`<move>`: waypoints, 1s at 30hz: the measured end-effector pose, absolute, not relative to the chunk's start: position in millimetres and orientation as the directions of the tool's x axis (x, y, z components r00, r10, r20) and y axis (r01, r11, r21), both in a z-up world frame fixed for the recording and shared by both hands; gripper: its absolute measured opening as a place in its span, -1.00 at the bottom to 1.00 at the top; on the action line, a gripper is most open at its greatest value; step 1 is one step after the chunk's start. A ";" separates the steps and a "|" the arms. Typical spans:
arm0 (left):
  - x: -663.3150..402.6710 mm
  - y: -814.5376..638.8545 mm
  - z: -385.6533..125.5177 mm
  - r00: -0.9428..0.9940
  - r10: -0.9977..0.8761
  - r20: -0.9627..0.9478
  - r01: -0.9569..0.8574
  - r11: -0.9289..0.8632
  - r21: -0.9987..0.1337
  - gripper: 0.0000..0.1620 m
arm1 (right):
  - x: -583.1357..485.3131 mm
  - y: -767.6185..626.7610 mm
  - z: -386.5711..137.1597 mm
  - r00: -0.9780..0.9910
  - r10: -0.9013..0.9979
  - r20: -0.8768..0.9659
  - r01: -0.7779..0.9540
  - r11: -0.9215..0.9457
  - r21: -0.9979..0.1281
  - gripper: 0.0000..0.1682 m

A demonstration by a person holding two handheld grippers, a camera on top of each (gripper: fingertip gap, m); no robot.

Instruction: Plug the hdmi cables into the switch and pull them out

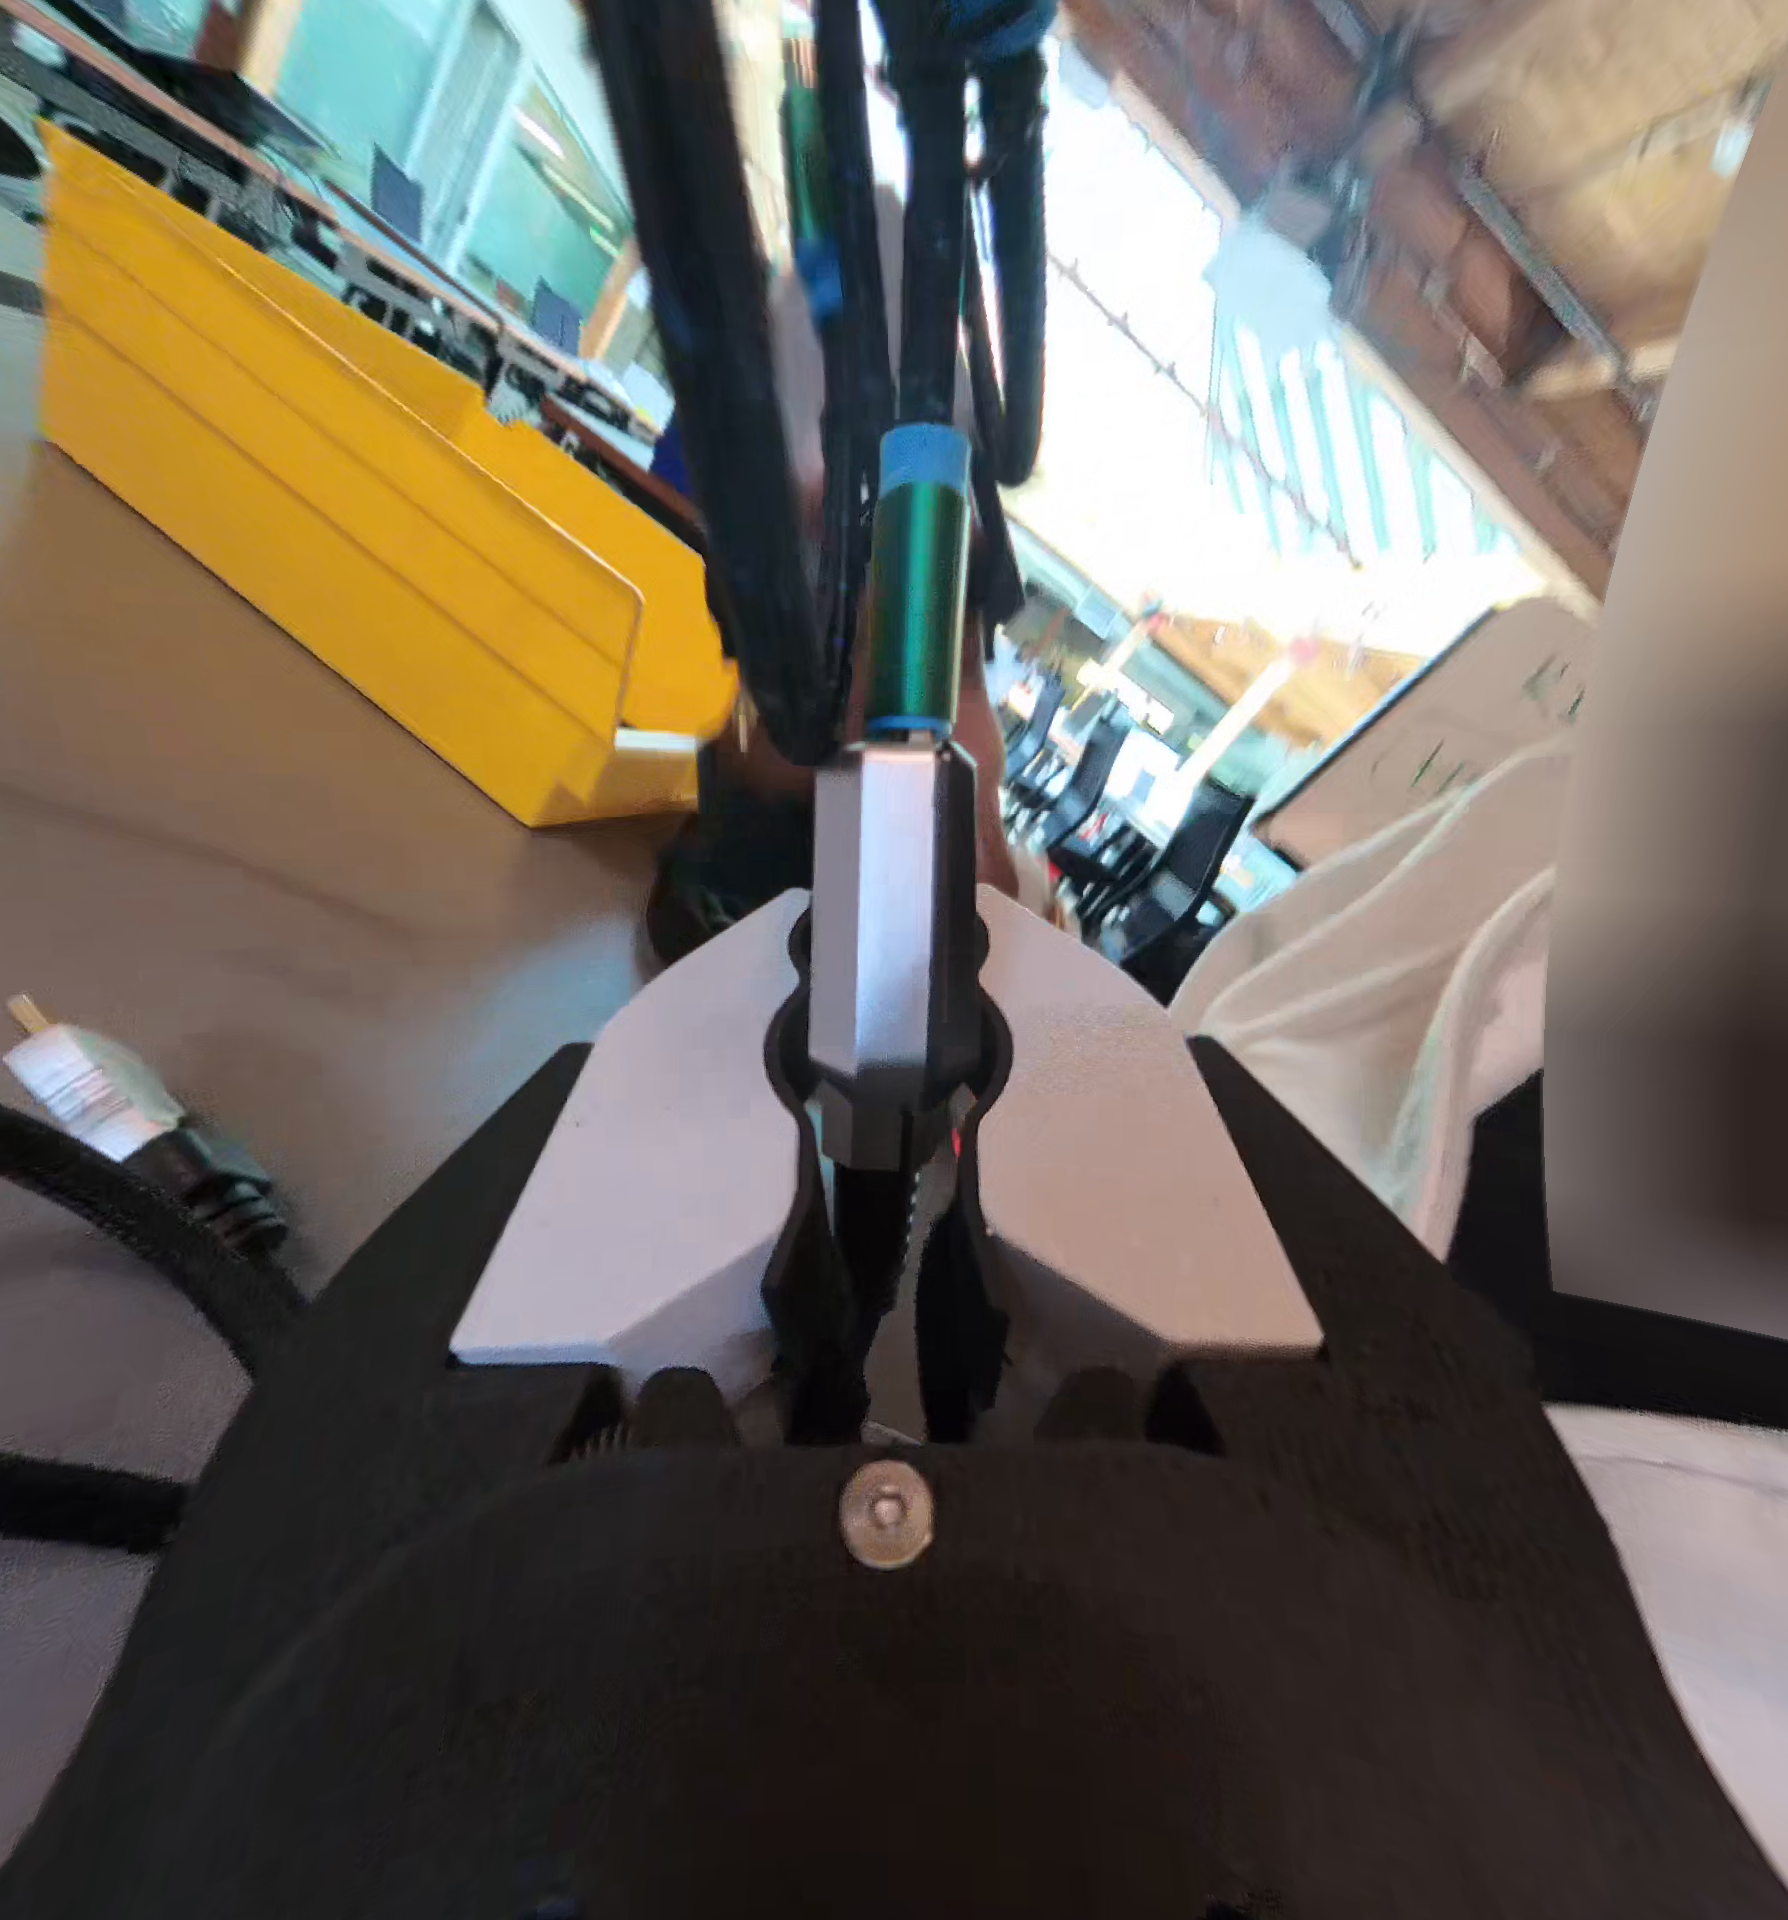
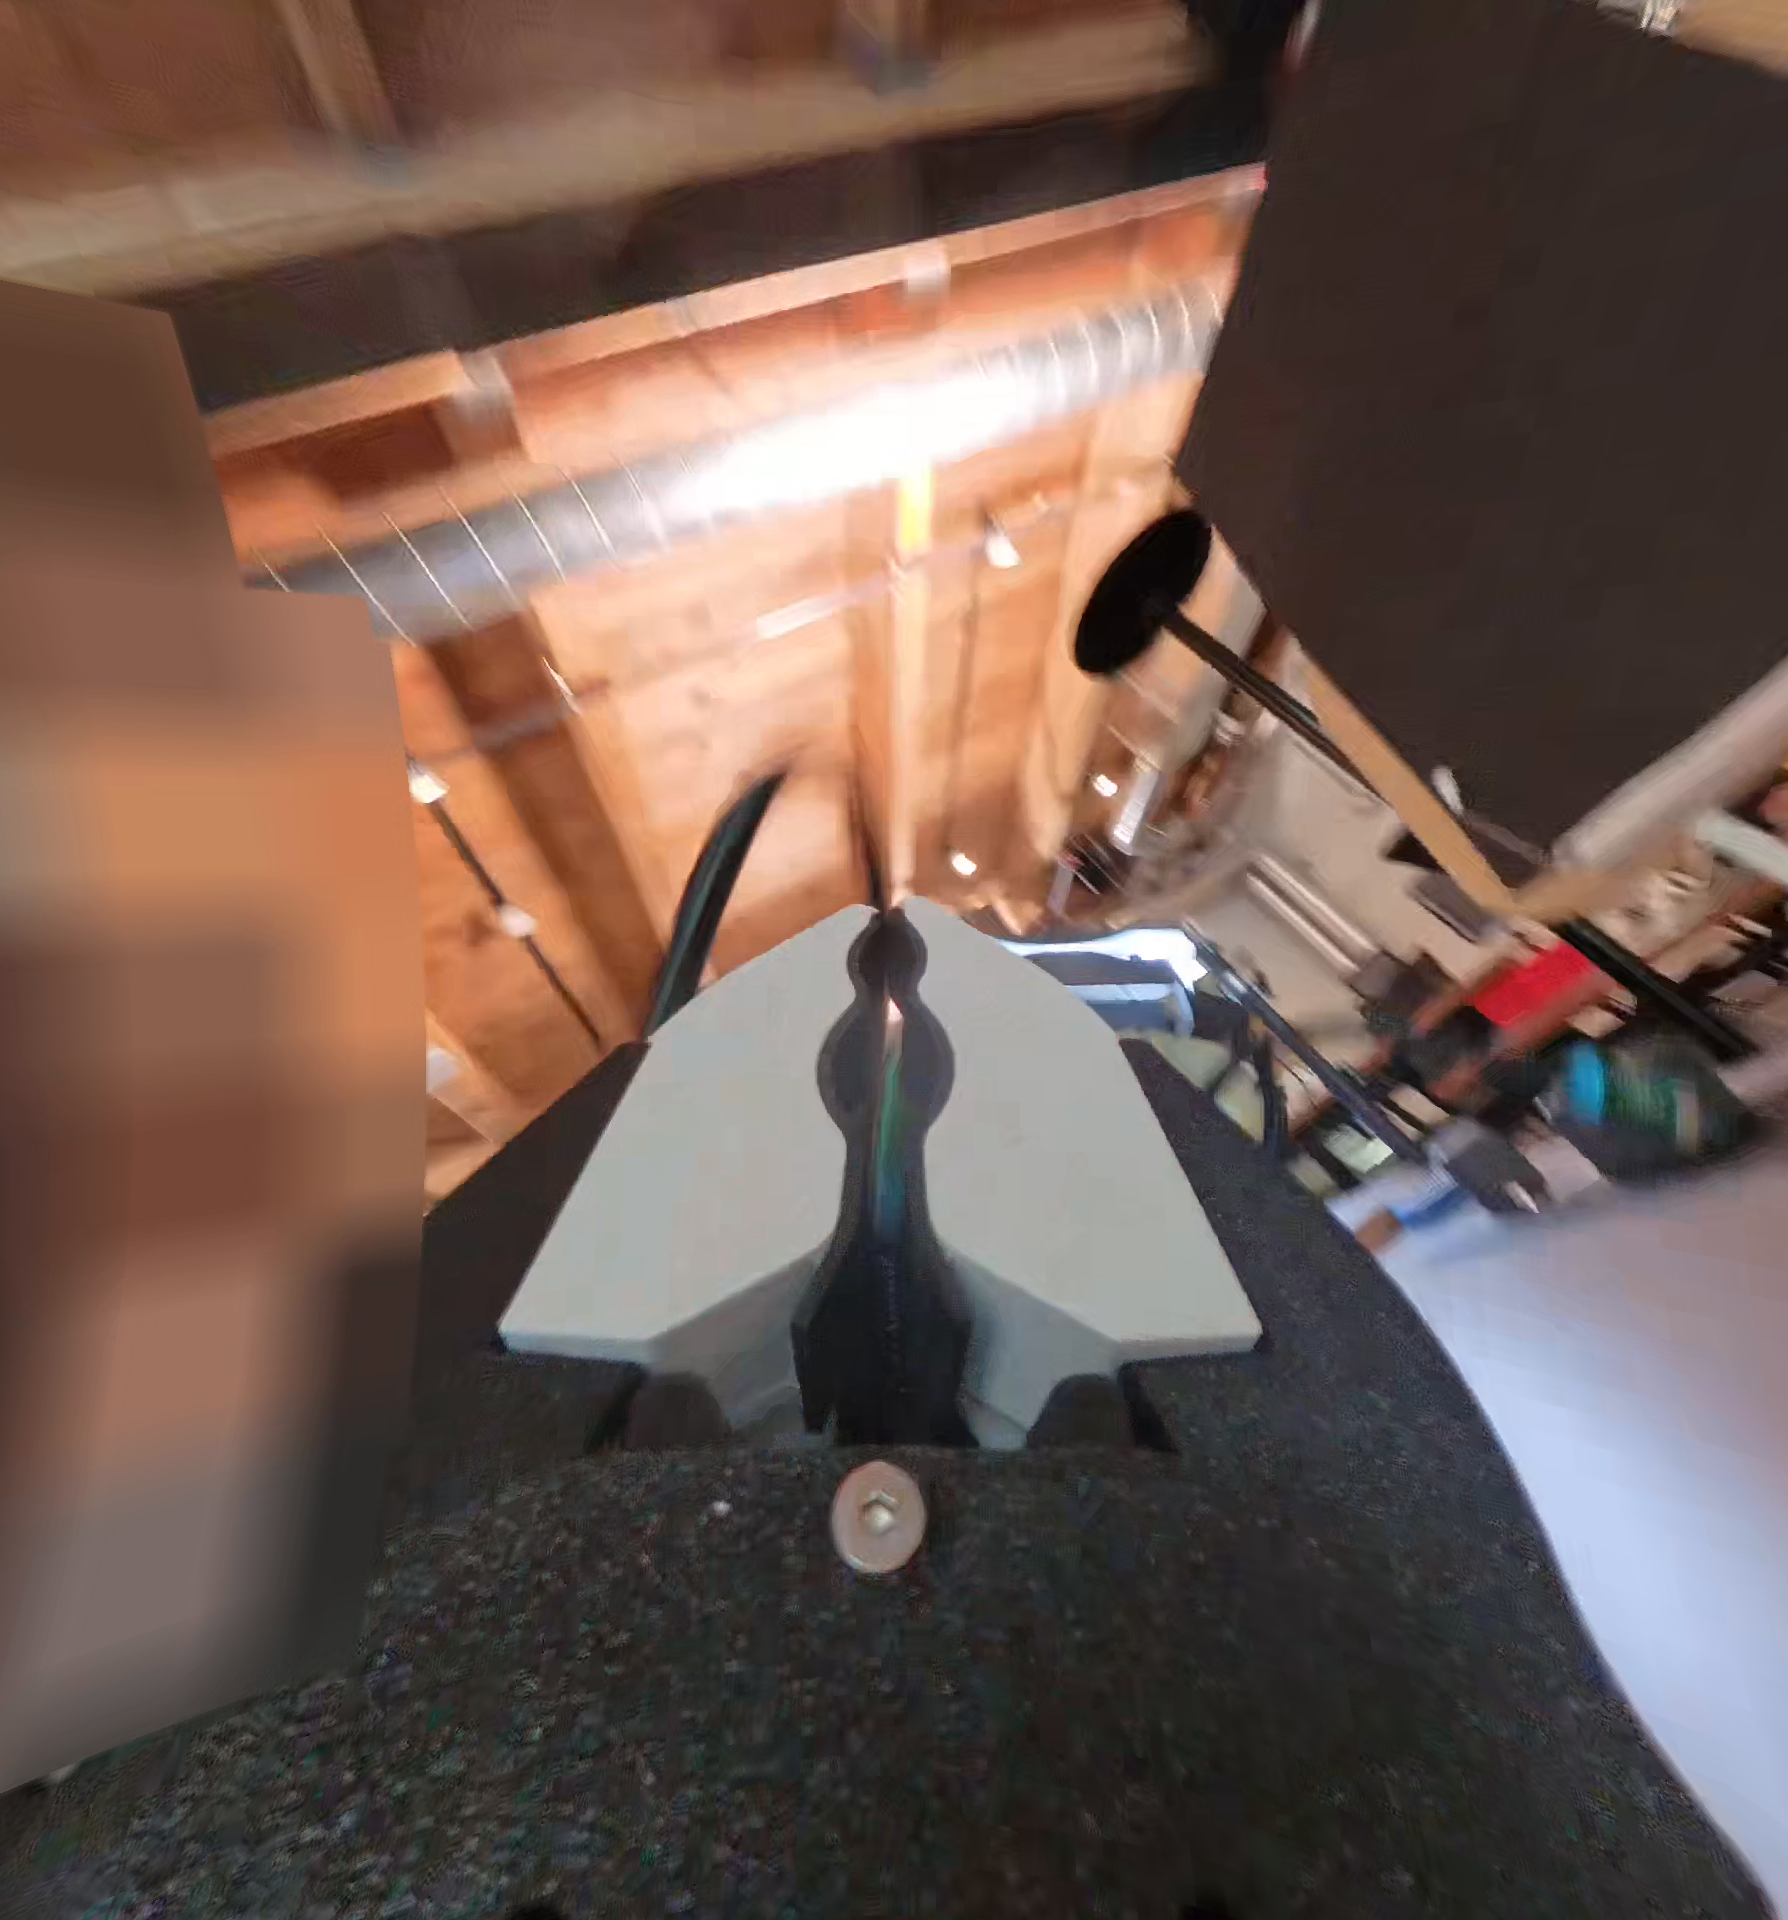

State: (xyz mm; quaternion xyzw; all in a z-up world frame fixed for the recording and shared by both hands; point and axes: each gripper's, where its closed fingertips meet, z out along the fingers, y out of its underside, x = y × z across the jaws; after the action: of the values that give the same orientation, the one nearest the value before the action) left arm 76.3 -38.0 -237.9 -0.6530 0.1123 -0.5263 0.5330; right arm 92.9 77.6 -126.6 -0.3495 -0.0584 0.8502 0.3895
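Between the left gripper's (image 1: 890, 1029) pale fingers (image 1: 661, 1143) a silver HDMI plug (image 1: 885, 935) sits clamped, joined tip to tip with a green connector (image 1: 916, 592) among hanging black cables (image 1: 724, 364); whether that connector belongs to the switch cannot be told. A spare silver plug (image 1: 90, 1081) lies on the table (image 1: 246, 831) near a yellow bin (image 1: 329, 499).

Right wrist view, blurred: the right gripper's (image 2: 892, 997) fingers (image 2: 724, 1143) are nearly together on something thin and dark. Keep the plug straight, without twisting.
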 end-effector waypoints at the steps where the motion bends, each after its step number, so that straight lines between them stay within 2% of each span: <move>1: 82.0 -39.1 -238.8 0.452 -0.723 0.523 0.377 -0.376 -0.846 -0.72 | 105.1 87.0 -113.5 -0.427 0.759 -0.491 -0.615 -0.642 -0.457 -1.00; 2: 84.6 -39.5 -238.0 0.457 -0.735 0.501 0.367 -0.357 -0.859 -0.72 | 97.7 83.7 -116.6 -0.314 0.843 -0.437 -0.523 -0.537 -0.661 -1.00; 3: 82.9 -38.5 -236.5 0.439 -0.733 0.519 0.388 -0.366 -0.846 -0.72 | 88.6 74.4 -127.6 -0.259 0.879 -0.401 -0.371 -0.474 -0.799 -1.00; 5: 69.0 -31.8 -228.5 0.379 -0.705 0.599 0.502 -0.387 -0.773 -0.73 | 86.8 58.5 -140.5 -0.262 0.884 -0.386 -0.207 -0.442 -0.873 -1.00; 6: 62.5 -30.1 -225.2 0.349 -0.696 0.628 0.548 -0.392 -0.739 -0.74 | 90.9 58.1 -141.8 -0.250 0.895 -0.368 -0.213 -0.422 -0.881 -1.00; 7: 57.8 -30.0 -222.3 0.333 -0.693 0.639 0.579 -0.385 -0.719 -0.74 | 95.8 62.2 -143.1 -0.218 0.910 -0.352 -0.245 -0.400 -0.883 -0.78; 9: 51.2 -32.1 -217.4 0.316 -0.699 0.641 0.619 -0.360 -0.698 -0.73 | 102.8 68.3 -153.3 -0.165 0.927 -0.338 -0.275 -0.372 -0.886 -0.59; 10: 48.7 -32.7 -215.6 0.309 -0.701 0.643 0.635 -0.352 -0.688 -0.74 | 103.7 60.4 -160.1 -0.203 0.921 -0.332 -0.253 -0.376 -0.891 -0.56; 13: 43.1 -30.7 -214.1 0.294 -0.690 0.662 0.669 -0.346 -0.658 -0.73 | 89.3 28.7 -183.7 -0.341 0.861 -0.377 -0.049 -0.417 -0.908 -0.46; 16: 40.5 -29.8 -213.3 0.285 -0.685 0.670 0.683 -0.345 -0.643 -0.74 | 70.9 -4.9 -205.5 -0.419 0.840 -0.345 0.127 -0.322 -0.938 -0.26; 19: 44.6 -30.3 -215.1 0.303 -0.687 0.661 0.660 -0.349 -0.665 -0.74 | 53.9 -13.8 -194.0 -0.428 0.841 -0.331 0.005 -0.364 -0.931 -0.44; 21: 50.0 -30.9 -217.5 0.315 -0.691 0.651 0.632 -0.359 -0.687 -0.73 | 44.8 -7.3 -189.5 -0.394 0.835 -0.386 -0.048 -0.437 -0.898 -0.70; 25: 52.6 -30.9 -218.8 0.359 -0.691 0.627 0.608 -0.337 -0.719 -0.71 | 41.6 -9.5 -194.1 -0.391 0.836 -0.385 -0.034 -0.432 -0.901 -0.78; 28: 71.4 -34.7 -226.3 0.413 -0.719 0.559 0.484 -0.347 -0.803 -0.39 | 42.5 -15.0 -195.5 -0.408 0.817 -0.407 -0.016 -0.452 -0.892 -0.79; 29: 78.1 -34.5 -231.8 0.434 -0.719 0.543 0.433 -0.362 -0.826 -0.36 | 42.5 -17.7 -194.4 -0.424 0.807 -0.412 -0.019 -0.462 -0.887 -0.79; 30: 79.6 -33.0 -234.8 0.460 -0.713 0.529 0.411 -0.356 -0.839 -0.42 | 42.4 -20.7 -192.7 -0.442 0.796 -0.413 -0.025 -0.471 -0.882 -0.79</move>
State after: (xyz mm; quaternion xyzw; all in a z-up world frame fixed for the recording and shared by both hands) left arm 79.6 -33.0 -234.8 -0.6495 0.1161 -0.5063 0.5553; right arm 42.4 -20.7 -192.7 -0.4473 -0.4308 0.7319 0.2805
